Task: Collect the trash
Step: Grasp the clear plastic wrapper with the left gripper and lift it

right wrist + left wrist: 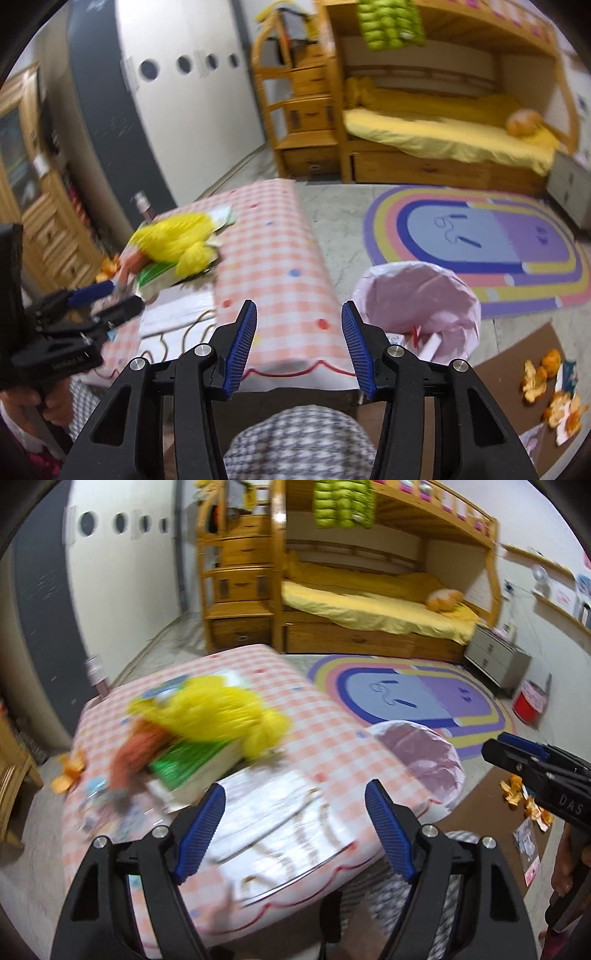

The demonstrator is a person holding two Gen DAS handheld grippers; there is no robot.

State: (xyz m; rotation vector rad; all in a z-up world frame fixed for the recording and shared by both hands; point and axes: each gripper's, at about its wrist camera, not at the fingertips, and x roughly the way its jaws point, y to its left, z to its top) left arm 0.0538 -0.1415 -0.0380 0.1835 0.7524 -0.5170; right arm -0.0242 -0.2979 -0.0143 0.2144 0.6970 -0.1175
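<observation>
Trash observed: orange peels (546, 384) and scraps of printed wrapper (567, 373) lie scattered on a brown cardboard sheet (517, 354) on the floor, to the right of the table. A second small cluster of orange peel (68, 771) sits on the floor off the table's left edge. None of it is in contact with either tool.

Receptacle: a bin lined with a pink bag (417, 299) stands on the floor just beside the table's right corner, between the table and the cardboard. Some white and red paper items are visible inside it.

Right gripper (299, 347): blue-padded fingers spread wide, nothing between them — held above the near edge of the table, aimed across it. In the left wrist view its tip appears at the right margin above the cardboard.

Left gripper (295, 830): fingers likewise spread wide and holding nothing, positioned over the near part of the table.

Table (317, 716): covered in a pink-and-white checked cloth. On it, a yellow plush toy (221, 712) rests on top of a green book (188, 768); both blurred. A sheet with drawn lines lies near the front edge.

Surroundings: a rainbow rug (480, 236) on the floor beyond the bin, a wooden bunk bed (369, 627) with yellow bedding against the far wall, and a red container (528, 705) beside a grey drawer unit.
</observation>
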